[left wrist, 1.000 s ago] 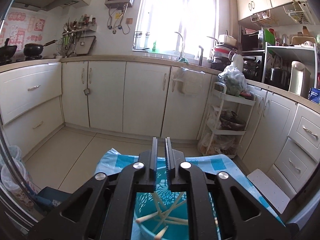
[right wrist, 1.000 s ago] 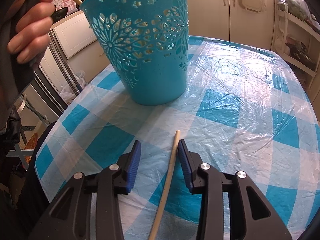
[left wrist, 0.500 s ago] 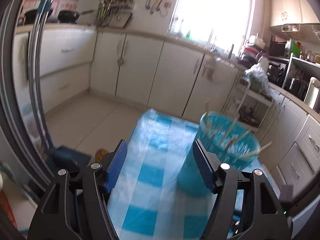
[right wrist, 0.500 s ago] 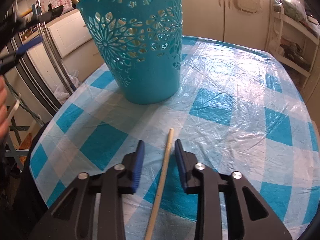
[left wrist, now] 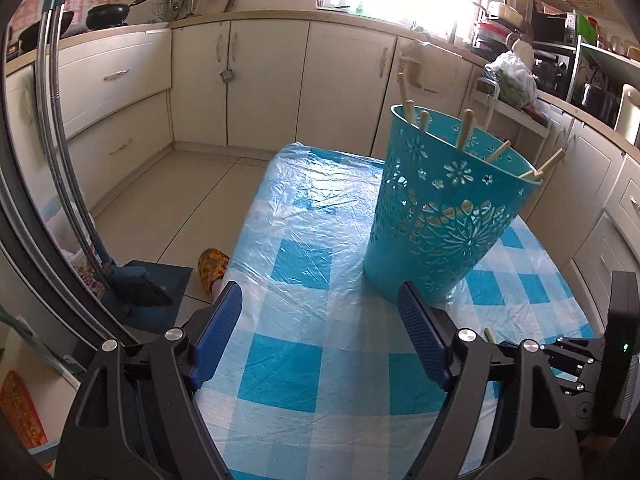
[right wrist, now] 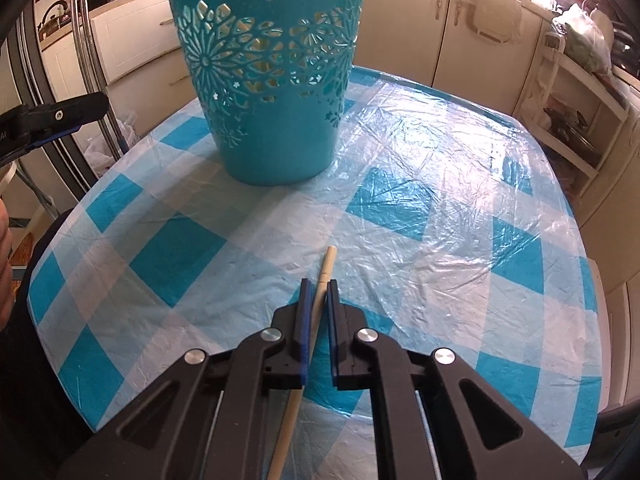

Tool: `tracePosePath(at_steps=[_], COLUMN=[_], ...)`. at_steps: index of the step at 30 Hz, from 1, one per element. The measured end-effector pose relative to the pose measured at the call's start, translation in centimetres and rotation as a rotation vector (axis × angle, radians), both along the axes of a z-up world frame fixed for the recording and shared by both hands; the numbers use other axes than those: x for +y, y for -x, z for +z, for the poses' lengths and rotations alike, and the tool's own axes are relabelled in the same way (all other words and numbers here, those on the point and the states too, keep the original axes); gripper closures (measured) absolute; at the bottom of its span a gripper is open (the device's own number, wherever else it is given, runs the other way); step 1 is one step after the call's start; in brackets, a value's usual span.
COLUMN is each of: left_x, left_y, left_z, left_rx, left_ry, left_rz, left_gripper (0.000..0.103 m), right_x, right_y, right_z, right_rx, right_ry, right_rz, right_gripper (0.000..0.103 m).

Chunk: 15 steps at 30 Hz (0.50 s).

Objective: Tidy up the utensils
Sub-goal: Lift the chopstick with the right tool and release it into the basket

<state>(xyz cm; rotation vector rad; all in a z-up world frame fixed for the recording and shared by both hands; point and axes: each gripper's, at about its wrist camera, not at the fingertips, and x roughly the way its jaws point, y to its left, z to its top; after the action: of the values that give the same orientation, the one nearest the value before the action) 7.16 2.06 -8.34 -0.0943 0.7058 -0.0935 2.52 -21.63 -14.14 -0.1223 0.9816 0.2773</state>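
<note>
Kitchen setting: table under a blue-and-white checked cloth [right wrist: 420, 208], cabinets behind. Teal perforated basket [right wrist: 276, 80] stands at the far left of the cloth, with several wooden chopsticks [left wrist: 466, 128] already leaning inside it, so most of the sorting looks done. One loose chopstick [right wrist: 324, 276] remains, lying on the near cloth; right gripper [right wrist: 318, 286] has its pads narrowed onto it, stick not yet lifted. Left gripper [left wrist: 320, 316] is empty, jaws opening wide, just beside the basket. Left to do, by my judgement: lift and drop the last stick in.
</note>
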Motion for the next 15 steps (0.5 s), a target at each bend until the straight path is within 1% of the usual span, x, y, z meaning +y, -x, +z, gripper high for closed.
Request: tracePosePath(at_steps=[2,4,7,13,15], left_x=[-0.1,-0.3,-0.4,-0.4,-0.4], left_y=[0.3,0.5,0.7,0.8,0.9], left_z=[0.2,0.2,0.0,-0.3,-0.4], left_rx=[0.002,0.004,0.013,0.032,0.037], left_ry=[-0.008,-0.018,-0.027,-0.028,-0.031], left_rz=[-0.005,-0.012,-0.018,-0.015,-0.014], left_gripper=[0.026,0.025,0.024,0.023,0.023], right_x=[-0.6,-1.5,-2.4,-3.7,-3.9], right_y=[0.2,0.7,1.4,2.6,2.8], right_z=[0.1,0.4,1.4,5.2,7.0], right_rx=[0.011,0.011,0.002,-0.057,-0.09], right_ry=[-0.069,-0.16,-0.245,-0.427,-0.49], right_rz=[-0.026,-0.04,-0.046,-0.04,-0.033], right_gripper=[0.097,0.097,0.097,0.097,0.097])
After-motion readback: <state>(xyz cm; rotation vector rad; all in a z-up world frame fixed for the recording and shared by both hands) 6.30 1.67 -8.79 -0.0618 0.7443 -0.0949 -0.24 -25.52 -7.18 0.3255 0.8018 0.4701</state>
